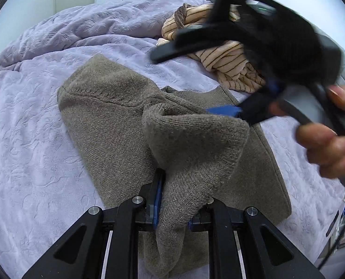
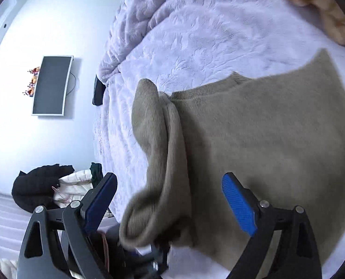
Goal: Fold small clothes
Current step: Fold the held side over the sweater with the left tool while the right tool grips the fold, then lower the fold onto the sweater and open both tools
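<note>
A small taupe knitted sweater lies on the lavender bedspread. My left gripper is shut on a fold of the sweater and holds it lifted over the body. My right gripper is open and empty, hovering above the sweater; the lifted fold hangs between its blue pads without touching them. In the left wrist view the right gripper is held by a hand at the right, blurred.
A beige striped garment is heaped at the back right of the bed. The bedspread is bunched at the back left. Beyond the bed a wall monitor and a pile of dark and white clothes on the floor.
</note>
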Demonstrator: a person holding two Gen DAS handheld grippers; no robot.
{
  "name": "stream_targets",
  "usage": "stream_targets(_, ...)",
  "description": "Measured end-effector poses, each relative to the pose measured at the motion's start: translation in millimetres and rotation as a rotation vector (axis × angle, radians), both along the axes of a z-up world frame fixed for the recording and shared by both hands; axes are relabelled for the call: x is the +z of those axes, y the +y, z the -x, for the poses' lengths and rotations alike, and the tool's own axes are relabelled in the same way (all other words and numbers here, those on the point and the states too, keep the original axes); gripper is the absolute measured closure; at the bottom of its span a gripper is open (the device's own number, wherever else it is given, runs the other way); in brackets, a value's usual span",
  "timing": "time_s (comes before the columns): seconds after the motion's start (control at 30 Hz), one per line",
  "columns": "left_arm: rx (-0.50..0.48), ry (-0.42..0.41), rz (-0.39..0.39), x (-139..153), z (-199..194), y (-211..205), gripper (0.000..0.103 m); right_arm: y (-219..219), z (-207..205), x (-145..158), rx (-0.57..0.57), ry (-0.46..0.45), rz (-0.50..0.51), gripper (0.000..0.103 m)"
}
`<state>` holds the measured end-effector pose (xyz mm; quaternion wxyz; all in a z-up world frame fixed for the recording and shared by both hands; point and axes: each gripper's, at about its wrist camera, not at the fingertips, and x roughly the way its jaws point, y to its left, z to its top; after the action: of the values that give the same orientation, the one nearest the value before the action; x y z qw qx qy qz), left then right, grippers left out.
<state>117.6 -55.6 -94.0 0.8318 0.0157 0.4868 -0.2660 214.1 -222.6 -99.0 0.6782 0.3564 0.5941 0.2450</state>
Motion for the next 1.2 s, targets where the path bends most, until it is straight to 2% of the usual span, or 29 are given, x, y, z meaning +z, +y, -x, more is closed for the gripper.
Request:
stream_targets(0.07,-0.003,0.0,0.001,-0.8,-0.3,-0.4,0.085,15.5,-17.5,-9.5,0.049,0.022,-0.018,0.009)
stream_targets(0.17,-0.001,0.008,0.004,-3.0,-1.8,-1.2,0.085,37.3,-28.1,-11.1,0.135,0.002,-0.005,0.01)
stream_targets(0.23,-0.005,0.012,0.005,-3.6,-2.9,-2.0,0.085,44.3,-30.8,-14.2,0.175,0.022,0.024,0.018)
stream_targets(0.27,-0.006,0.013,0.001,-3.2,-3.4,-3.0,0.085,48.6,-30.5,-16.7,0.189,0.037,0.047,0.05)
stream_targets(0.3,-0.008,0.016,0.001,-2.5,-3.9,-3.2,0.085,52.1,-29.5,-20.1,0.206,0.054,0.083,0.077)
stream_targets(0.33,-0.011,0.021,0.01,0.1,-4.5,-3.2,0.085,53.3,-30.8,-20.8,0.209,0.057,0.11,0.079)
stream_targets(0.53,-0.082,-0.01,0.039,30.8,1.5,-21.6,0.085,27.5,-17.7,18.6,0.13,-0.078,0.005,0.086)
stream_targets(0.67,-0.141,-0.01,0.064,42.4,11.9,-46.8,0.085,-10.7,8.8,50.7,0.051,-0.173,-0.048,0.086)
stream_targets(0.73,-0.195,-0.021,0.05,41.6,21.3,-64.8,0.085,-37.8,29.6,57.8,-0.01,-0.2,-0.066,0.086)
stream_targets(0.8,-0.242,-0.011,0.025,31.8,30.4,-83.2,0.085,-60.3,46.6,54.6,-0.074,-0.195,-0.075,0.086)
stream_targets(0.87,-0.259,0.032,0.022,17.8,36.0,-94.4,0.085,-85.1,64.4,37.7,-0.15,-0.15,-0.084,0.086)
stream_targets(0.97,-0.275,0.063,-0.005,1.7,44.1,-103.8,0.085,-104.3,82.4,12.7,-0.197,-0.098,-0.087,0.086)
stream_targets(1.03,-0.289,0.054,-0.017,2.2,48.8,-108.8,0.085,-116.7,91.0,1.9,-0.217,-0.083,-0.112,0.086)
stream_targets(1.2,-0.327,0.017,-0.006,17.5,55.0,-124.1,0.085,-125.9,104.6,11.2,-0.234,-0.155,-0.183,0.086)
